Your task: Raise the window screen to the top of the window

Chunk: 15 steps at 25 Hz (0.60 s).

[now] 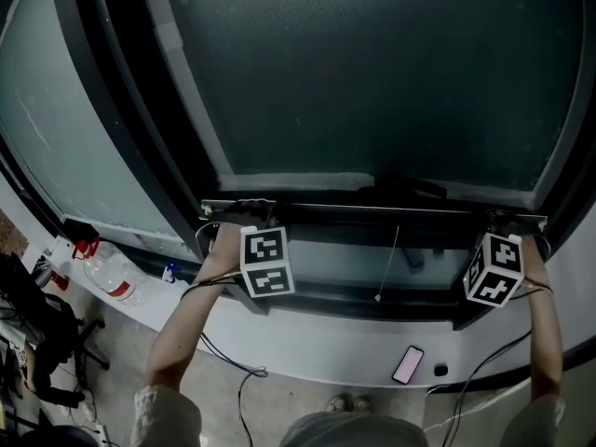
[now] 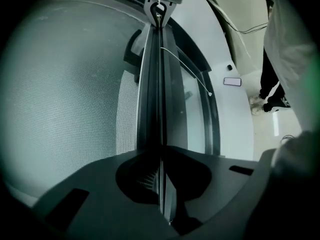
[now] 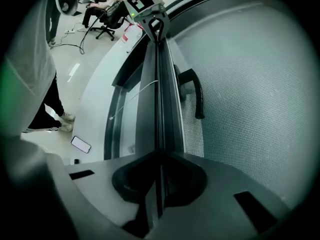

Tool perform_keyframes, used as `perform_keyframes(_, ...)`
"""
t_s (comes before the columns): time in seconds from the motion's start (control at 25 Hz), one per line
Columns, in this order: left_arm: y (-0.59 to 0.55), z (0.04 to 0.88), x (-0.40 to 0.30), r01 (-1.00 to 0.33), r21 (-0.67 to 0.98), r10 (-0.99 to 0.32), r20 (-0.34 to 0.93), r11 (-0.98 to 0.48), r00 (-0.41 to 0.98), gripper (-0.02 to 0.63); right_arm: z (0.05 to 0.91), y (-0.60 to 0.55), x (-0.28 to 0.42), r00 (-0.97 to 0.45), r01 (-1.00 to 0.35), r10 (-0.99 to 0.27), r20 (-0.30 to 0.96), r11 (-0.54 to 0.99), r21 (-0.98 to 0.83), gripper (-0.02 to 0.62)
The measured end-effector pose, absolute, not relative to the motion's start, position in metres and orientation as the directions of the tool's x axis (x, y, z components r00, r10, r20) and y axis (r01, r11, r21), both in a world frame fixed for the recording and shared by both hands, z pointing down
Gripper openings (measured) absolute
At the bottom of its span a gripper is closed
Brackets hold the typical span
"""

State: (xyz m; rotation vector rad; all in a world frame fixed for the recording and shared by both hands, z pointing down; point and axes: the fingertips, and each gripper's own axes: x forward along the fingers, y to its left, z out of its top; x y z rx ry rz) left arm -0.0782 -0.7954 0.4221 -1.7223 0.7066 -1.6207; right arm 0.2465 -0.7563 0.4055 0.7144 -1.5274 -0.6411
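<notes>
The window screen [image 1: 372, 73] is a dark mesh panel filling the frame above a thin bottom rail [image 1: 372, 210]. At the rail's left end my left gripper [image 1: 244, 214] is shut on it; in the left gripper view the rail [image 2: 159, 84] runs straight out from between the closed jaws [image 2: 161, 156]. My right gripper [image 1: 507, 222] is shut on the rail's right end, and the rail [image 3: 160, 94] passes between its jaws [image 3: 160, 159] too. Each gripper appears at the far end of the rail in the other's view. A thin pull cord [image 1: 388, 264] hangs from the rail's middle.
A phone [image 1: 408, 364] lies on the white sill below. A plastic bottle [image 1: 104, 270] stands on the sill at left, with an office chair [image 1: 37, 343] beyond it. A black window handle [image 3: 195, 91] sits behind the mesh. Cables trail from both grippers.
</notes>
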Motion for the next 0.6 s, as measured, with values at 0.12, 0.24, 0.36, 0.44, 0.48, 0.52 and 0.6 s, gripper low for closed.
perform_keyframes(0.12,-0.7946,0.4235,-0.0781,0.071,-0.715,-0.712,0.699,-0.695,0.066,0.023,0.4051,-0.7562,0.2461,-0.032,-0.056,-0.722,0.691,0.692,0.720,0.026)
perform_keyframes(0.24,-0.7954,0.4229,-0.0775,0.081,-0.683,-0.680,0.730,-0.726,0.062,0.021,0.4044,-0.7563,0.2460,-0.050,-0.065,-0.693,0.719,0.721,0.690,0.025)
perform_keyframes(0.36,-0.7932,0.4255,-0.0777,0.089,-0.661,-0.658,0.750,-0.745,0.063,0.021,0.4057,-0.7531,0.2452,-0.050,-0.075,-0.639,0.767,0.768,0.636,0.021)
perform_keyframes(0.44,-0.7896,0.4277,-0.0789,0.095,-0.614,-0.610,0.789,-0.783,0.070,0.020,0.4068,-0.7496,0.2435,-0.038,-0.073,-0.586,0.810,0.810,0.582,0.018)
perform_keyframes(0.48,-0.7885,0.4278,-0.0792,0.095,-0.590,-0.585,0.807,-0.802,0.074,0.018,0.4066,-0.7491,0.2426,-0.035,-0.073,-0.559,0.828,0.828,0.556,0.017)
perform_keyframes(0.52,-0.7883,0.4274,-0.0792,0.092,-0.574,-0.569,0.819,-0.814,0.077,0.018,0.4060,-0.7497,0.2420,-0.037,-0.074,-0.538,0.842,0.842,0.534,0.017)
perform_keyframes(0.6,-0.7889,0.4274,-0.0788,0.081,-0.566,-0.560,0.824,-0.820,0.085,0.018,0.4044,-0.7514,0.2413,-0.047,-0.077,-0.521,0.852,0.852,0.517,0.017)
